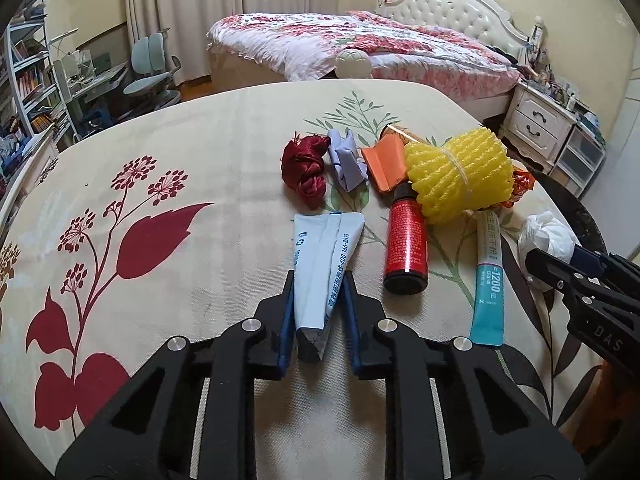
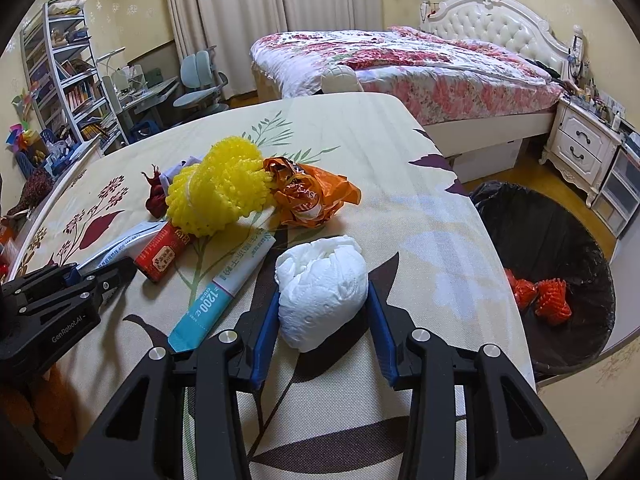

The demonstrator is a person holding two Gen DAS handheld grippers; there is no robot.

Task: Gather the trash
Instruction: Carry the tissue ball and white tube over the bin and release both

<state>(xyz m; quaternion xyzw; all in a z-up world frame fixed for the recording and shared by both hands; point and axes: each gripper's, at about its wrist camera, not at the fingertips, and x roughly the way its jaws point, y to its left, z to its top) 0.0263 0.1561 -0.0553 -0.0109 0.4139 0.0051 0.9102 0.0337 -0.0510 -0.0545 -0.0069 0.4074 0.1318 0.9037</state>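
Observation:
On the flowered tablecloth [image 1: 180, 152], my left gripper [image 1: 319, 276] is shut on a folded white and blue packet [image 1: 324, 248], pads pressed to its sides. My right gripper [image 2: 323, 292] is shut on a crumpled white tissue wad [image 2: 320, 268] near the table's right edge. Between them lie a teal and white tube [image 2: 224, 288] and a red bottle [image 1: 406, 248]. Behind those are a yellow foam net [image 1: 460, 176], a crumpled orange wrapper [image 2: 312, 196], an orange paper [image 1: 384, 164], a lilac rag [image 1: 348, 160] and a dark red cloth bundle [image 1: 304, 164].
A bin with a black liner [image 2: 520, 220] stands on the floor right of the table, with red-orange scraps [image 2: 552, 300] inside. Beyond the table are a bed [image 2: 420, 64], a nightstand [image 2: 584, 144] and, to the left, a desk with chairs [image 2: 196, 80].

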